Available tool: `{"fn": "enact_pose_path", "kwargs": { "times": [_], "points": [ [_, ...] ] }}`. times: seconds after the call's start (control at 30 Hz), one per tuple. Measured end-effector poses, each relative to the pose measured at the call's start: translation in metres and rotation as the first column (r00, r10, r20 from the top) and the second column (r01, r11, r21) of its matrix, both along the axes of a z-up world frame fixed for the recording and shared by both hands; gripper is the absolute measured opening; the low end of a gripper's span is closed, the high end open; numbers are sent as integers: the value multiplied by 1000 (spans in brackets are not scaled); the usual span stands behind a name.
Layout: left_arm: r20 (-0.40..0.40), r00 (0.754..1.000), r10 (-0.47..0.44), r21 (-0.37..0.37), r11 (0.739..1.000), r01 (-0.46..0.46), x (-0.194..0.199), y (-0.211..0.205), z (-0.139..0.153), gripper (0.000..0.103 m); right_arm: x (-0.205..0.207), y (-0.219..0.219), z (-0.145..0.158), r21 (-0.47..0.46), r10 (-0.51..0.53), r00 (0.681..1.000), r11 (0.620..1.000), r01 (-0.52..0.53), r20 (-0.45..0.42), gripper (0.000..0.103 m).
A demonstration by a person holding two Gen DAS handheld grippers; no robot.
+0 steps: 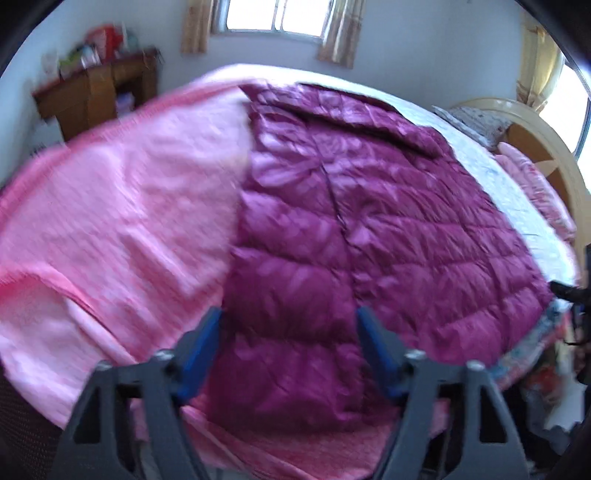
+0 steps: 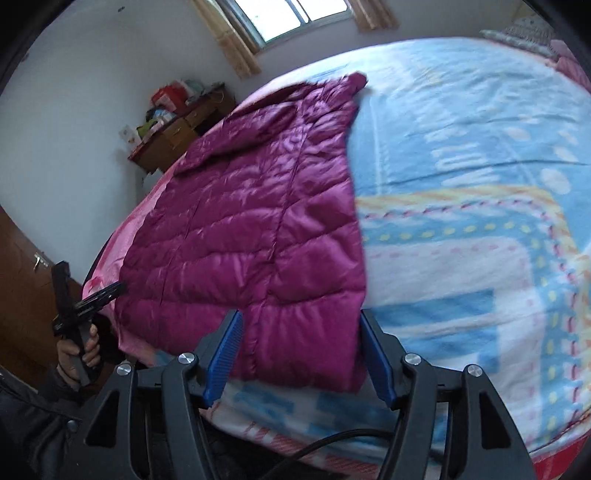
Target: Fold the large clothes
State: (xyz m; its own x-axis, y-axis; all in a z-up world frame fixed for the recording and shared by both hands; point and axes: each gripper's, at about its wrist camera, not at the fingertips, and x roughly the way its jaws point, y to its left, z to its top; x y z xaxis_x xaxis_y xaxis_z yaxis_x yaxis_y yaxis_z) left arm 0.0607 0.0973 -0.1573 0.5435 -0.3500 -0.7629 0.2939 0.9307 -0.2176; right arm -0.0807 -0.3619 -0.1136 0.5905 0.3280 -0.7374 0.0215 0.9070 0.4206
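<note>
The quilted magenta down jacket [image 1: 369,221] [image 2: 258,229] lies spread flat on the bed, its hem toward me; one side rests on a pink textured blanket [image 1: 122,206], the other on a blue patterned bedsheet with pink and yellow stripes [image 2: 480,206]; my left tool [image 1: 290,332] hangs above the jacket's hem, its blue-padded fingers [image 1: 205,343] apart and holding nothing; my right tool [image 2: 301,347] sits over the hem's other corner, fingers [image 2: 375,354] likewise apart and empty; in the right wrist view my left hand [image 2: 79,354] grips its tool beside the bed; a cluttered brown wooden dresser [image 2: 177,136] stands against the far wall beneath a curtained window [image 1: 273,18].
</note>
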Motion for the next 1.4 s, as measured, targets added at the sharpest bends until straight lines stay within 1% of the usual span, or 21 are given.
{"fn": "enact_pose_path", "kwargs": {
  "times": [0.03,0.13,0.17,0.2,0.23,0.27,0.3,0.37,0.47,0.53,0.63,0.77,0.9,1.1,1.17,1.2,1.23,1.27,1.3,1.33,1.4],
  "points": [
    [-12,1000,3,-20,1000,-3,-1,2,-3,68,0,4,0,-22,14,1000,1000,-14,-10,64],
    [-1,1000,16,-64,998,-16,-3,6,-5,67,0,13,-2,-72,32,999,997,-33,-25,61],
    [-5,1000,22,-80,997,-23,-3,7,-4,66,1,14,-3,-71,28,999,997,-30,-30,56],
    [-8,1000,25,-96,995,-26,-3,9,-3,64,1,15,-4,-68,26,999,997,-28,-33,46],
    [-12,1000,24,-111,994,-26,-3,10,-3,56,0,15,-4,-65,25,999,998,-27,-37,41],
    [-22,1000,21,-133,991,-24,-4,12,-3,50,-1,14,-4,-55,23,999,998,-25,-43,32],
    [-31,999,22,-152,988,-26,-4,13,-4,40,-1,13,-6,-27,19,999,999,-20,-46,27],
    [-57,998,29,-204,978,-40,-3,19,-6,20,-2,11,-9,18,16,999,1000,-15,-46,20],
    [-86,996,32,-290,955,-56,-2,26,-8,11,-5,14,-9,25,5,999,1000,-4,-41,16],
    [-78,997,28,-297,954,-50,-5,26,-6,9,-9,16,-4,35,8,1000,999,-7,-28,14],
    [-42,999,13,-274,961,-24,-11,24,4,8,-14,19,6,26,16,1000,1000,-16,-6,13],
    [-12,1000,-4,-271,963,1,-20,30,20,7,-21,18,19,63,30,999,998,-31,15,12],
    [12,999,-35,-254,967,37,-30,33,30,7,-34,19,30,36,62,998,997,-63,26,12],
    [72,992,-108,-290,949,125,-50,44,46,7,-53,24,47,37,96,995,995,-97,32,12],
    [114,986,-120,-335,930,152,-54,48,57,7,-59,26,57,40,118,992,992,-120,47,12],
    [127,984,-123,-333,929,159,-55,48,61,7,-60,26,60,36,124,991,991,-126,53,11],
    [145,982,-122,-309,937,162,-56,48,65,7,-62,25,65,25,125,990,992,-126,58,11],
    [161,981,-106,-261,954,146,-54,47,68,7,-62,24,68,15,122,991,992,-123,64,11],
    [162,982,-99,-246,960,137,-52,47,68,7,-63,23,70,5,115,991,993,-115,71,11],
    [151,985,-86,-230,966,120,-50,49,66,11,-64,21,70,1,106,991,994,-107,80,11],
    [111,993,-42,-191,979,63,-42,52,56,27,-65,15,66,26,92,991,995,-95,101,11]
  ]
}}
